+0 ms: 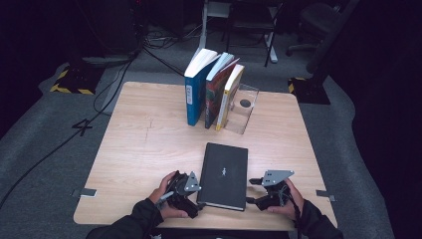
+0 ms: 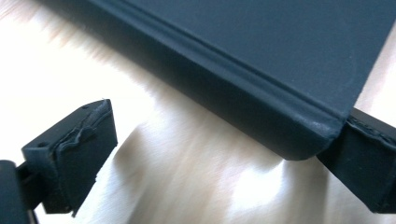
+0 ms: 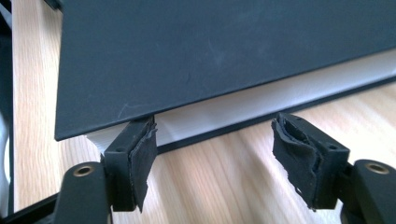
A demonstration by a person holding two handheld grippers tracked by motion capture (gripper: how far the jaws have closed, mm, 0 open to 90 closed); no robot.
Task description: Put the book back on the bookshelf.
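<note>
Near the front edge of the table (image 1: 139,144), the black book (image 1: 224,174) is lying flat between both tongs. Left tongs (image 1: 191,191) and right tongs (image 1: 254,191) are standing apart, gripping nothing; next they must close on the book's edges.

High view overhead, facing forward; gripper views close, sharing black book (image 1: 224,175)
</note>
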